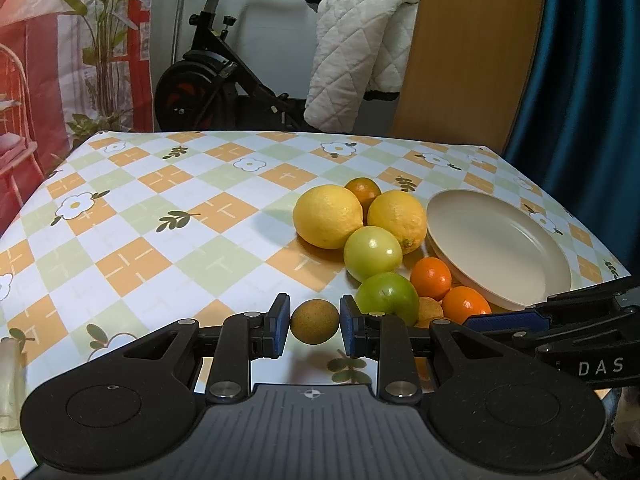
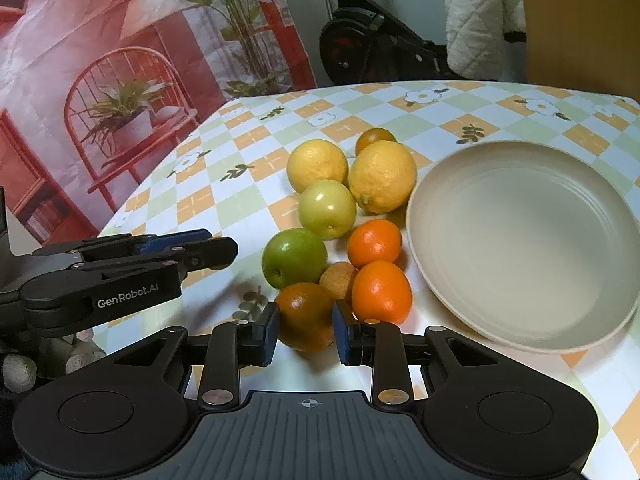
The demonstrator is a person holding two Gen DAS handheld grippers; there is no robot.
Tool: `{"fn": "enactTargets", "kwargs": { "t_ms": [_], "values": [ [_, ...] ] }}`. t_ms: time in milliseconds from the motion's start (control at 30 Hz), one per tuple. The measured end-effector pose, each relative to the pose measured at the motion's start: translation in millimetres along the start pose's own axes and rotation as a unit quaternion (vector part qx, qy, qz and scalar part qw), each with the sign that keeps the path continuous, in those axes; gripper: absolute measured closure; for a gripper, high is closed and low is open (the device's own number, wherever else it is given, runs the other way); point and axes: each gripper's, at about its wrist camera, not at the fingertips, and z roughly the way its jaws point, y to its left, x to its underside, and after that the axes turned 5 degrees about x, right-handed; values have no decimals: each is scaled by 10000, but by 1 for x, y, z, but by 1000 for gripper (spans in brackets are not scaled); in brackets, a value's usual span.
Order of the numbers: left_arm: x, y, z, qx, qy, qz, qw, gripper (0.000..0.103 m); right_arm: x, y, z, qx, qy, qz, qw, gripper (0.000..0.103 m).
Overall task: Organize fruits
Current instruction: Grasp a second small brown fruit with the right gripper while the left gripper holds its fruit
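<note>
Hold the left gripper (image 1: 315, 323) pinched on the small brown fruit (image 1: 315, 320), up off the counter (image 1: 160, 220) near its front edge, and squeeze no harder, since a small round fruit pops out easily. Look at the right gripper (image 2: 306, 330) hugging the dark orange fruit (image 2: 304, 310) at the front of the pile; cannot tell if the blue pads really press on it or just sit beside it. Make sure of a snug grip on the fat middle of that fruit before lifting. Lift straight up and slowly, so as not to bump the green apple (image 2: 294, 256), the bright orange (image 2: 382, 290) or the little tan fruit (image 2: 338, 280) touching it, or the whole pile may roll. Probably best to carry each fruit to the empty plate (image 2: 520, 240), just beside the pile toward the right edge of the counter. Set it down low and gently, away from the rim, then let go.
</note>
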Motion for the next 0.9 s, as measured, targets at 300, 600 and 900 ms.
{"fn": "enactTargets", "kwargs": {
  "t_ms": [300,600,900],
  "values": [
    [0,0,0,-36,30,-26,10000,75,-14,8,15,-232,-152,-148,9995,79],
    [0,2,1,-29,54,-49,10000,75,-16,-2,16,-324,-191,85,9993,80],
    [0,1,3,-3,67,-48,10000,75,-16,-18,13,-98,-299,276,9991,92]
  ]
}}
